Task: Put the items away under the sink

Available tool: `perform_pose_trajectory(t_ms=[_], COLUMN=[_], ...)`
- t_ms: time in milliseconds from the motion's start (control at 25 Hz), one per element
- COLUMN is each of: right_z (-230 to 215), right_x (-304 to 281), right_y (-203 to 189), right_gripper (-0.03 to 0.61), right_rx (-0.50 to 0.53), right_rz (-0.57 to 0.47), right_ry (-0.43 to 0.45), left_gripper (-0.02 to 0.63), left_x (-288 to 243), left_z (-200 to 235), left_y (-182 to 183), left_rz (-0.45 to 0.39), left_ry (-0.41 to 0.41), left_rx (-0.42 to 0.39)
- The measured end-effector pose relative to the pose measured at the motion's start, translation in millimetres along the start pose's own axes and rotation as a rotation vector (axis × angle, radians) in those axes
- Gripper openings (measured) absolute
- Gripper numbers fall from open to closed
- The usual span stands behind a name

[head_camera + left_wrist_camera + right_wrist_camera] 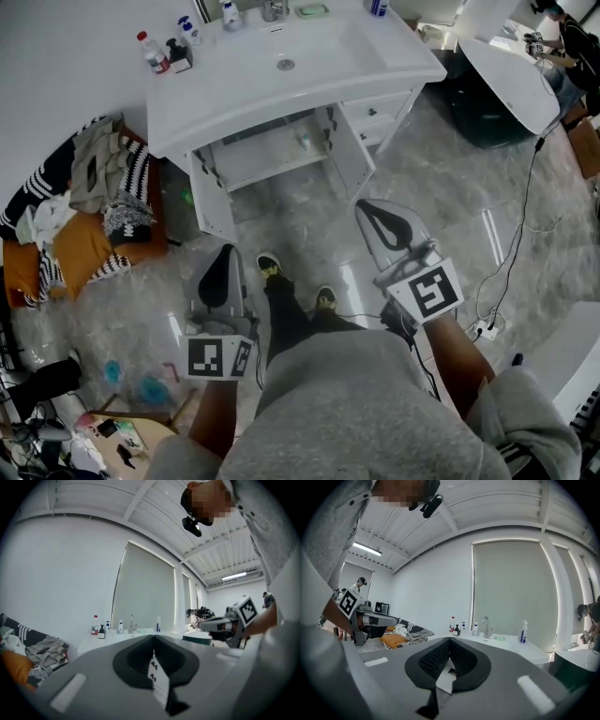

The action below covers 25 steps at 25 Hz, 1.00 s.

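The white sink vanity stands ahead of me, and both doors of the cabinet under it hang open. On the counter stand a red-capped bottle, a black pump bottle, small white bottles, a green soap dish and a blue spray bottle. The same bottles line the counter in the left gripper view. My left gripper is shut and holds nothing. My right gripper is likewise shut and bare. Both hover over the floor, well short of the vanity.
A heap of striped clothes on an orange cushion lies at the left of the vanity. A white table and a dark bin stand at the right. Cables and a power strip lie on the glossy floor. Clutter fills the lower left.
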State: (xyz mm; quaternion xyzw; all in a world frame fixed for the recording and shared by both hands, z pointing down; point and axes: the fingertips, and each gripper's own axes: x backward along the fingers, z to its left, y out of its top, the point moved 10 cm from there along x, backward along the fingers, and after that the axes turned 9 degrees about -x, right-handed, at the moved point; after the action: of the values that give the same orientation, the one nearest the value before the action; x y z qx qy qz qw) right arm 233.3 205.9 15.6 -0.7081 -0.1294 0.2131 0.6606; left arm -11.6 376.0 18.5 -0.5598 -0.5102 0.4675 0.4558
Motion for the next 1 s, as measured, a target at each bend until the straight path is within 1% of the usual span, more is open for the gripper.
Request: perform_pose_trajectory(t_ms=[160, 400, 600, 720, 880, 1000], right_z=[12, 34, 52, 68, 99, 120], right_x=[13, 18, 21, 26, 42, 59], right_y=[-10, -13, -10, -10, -5, -4], right_gripper=[-0.003, -0.003, -0.003, -0.003, -0.003, -0.003], right_rx=[-0.024, -0.035, -0.062, -0.035, -0.027, 0.0], right_rz=[0.013, 0.027, 0.045, 0.031, 0.042, 0.034], right_ry=[0.024, 0.046, 0.021, 0.025, -0.024, -0.044], left_gripper=[0.011, 0.011, 0.011, 0.011, 0.011, 0.011], left_x=[25, 51, 68, 81, 107, 129], left_z=[-11, -12, -8, -3, 6, 10], left_y=[0, -4, -6, -7, -4, -4], left_rz=[0.015, 0.03, 0.019, 0.006, -0.007, -0.019], left_ry=[0.029, 0.053, 0.059, 0.05, 0.03, 0.018], left_rx=[-0.013, 0.002, 0.012, 0.03, 0.031, 0.033])
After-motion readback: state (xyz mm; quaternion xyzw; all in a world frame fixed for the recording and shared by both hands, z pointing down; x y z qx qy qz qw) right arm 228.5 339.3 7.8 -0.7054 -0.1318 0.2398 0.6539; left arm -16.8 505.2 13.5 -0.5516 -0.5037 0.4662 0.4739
